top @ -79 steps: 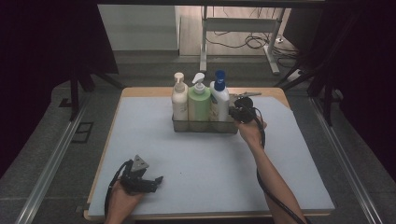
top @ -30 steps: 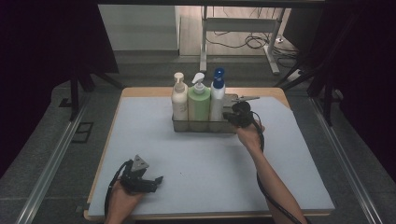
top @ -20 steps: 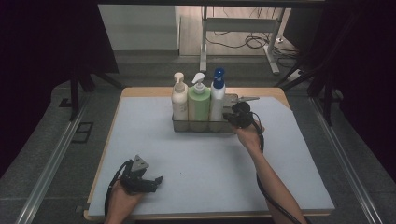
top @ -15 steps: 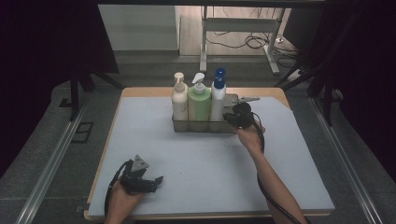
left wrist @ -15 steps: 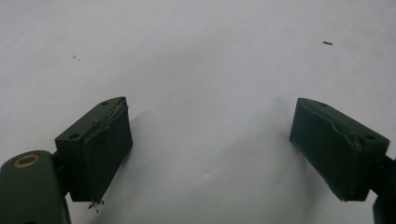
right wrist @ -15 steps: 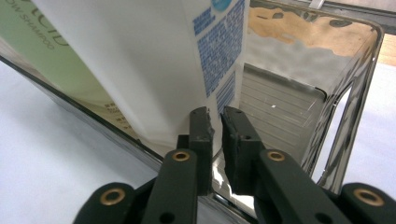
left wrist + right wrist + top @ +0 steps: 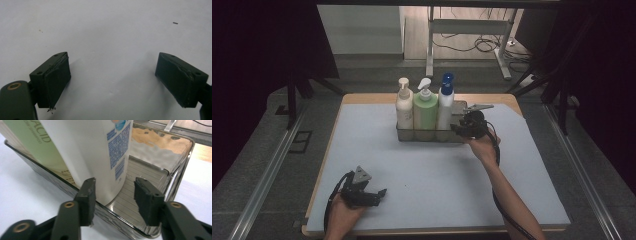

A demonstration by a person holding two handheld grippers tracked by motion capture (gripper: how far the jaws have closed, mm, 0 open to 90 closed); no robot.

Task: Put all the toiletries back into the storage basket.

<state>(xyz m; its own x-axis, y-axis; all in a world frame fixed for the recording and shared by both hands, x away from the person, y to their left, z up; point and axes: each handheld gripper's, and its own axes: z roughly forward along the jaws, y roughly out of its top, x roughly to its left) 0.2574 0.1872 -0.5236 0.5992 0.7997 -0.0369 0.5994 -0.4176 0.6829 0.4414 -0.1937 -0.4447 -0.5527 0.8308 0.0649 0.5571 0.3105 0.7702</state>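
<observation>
The right gripper's (image 7: 113,197) fingers (image 7: 87,195), just opening, straddle the upright white bottle (image 7: 100,152), its pump up.

I see the tray (image 7: 457,136) standing toward the far side of the surface (image 7: 437,180), near its middle. Three bottles stand upright in it in a row — the pump bottle (image 7: 404,107) at left, the second bottle (image 7: 425,107) in the middle, the tall bottle (image 7: 445,105) at right. The tray's right end holds nothing — my right gripper (image 7: 473,125) is just beside it, my left gripper (image 7: 362,192) well apart at the near left edge.
</observation>
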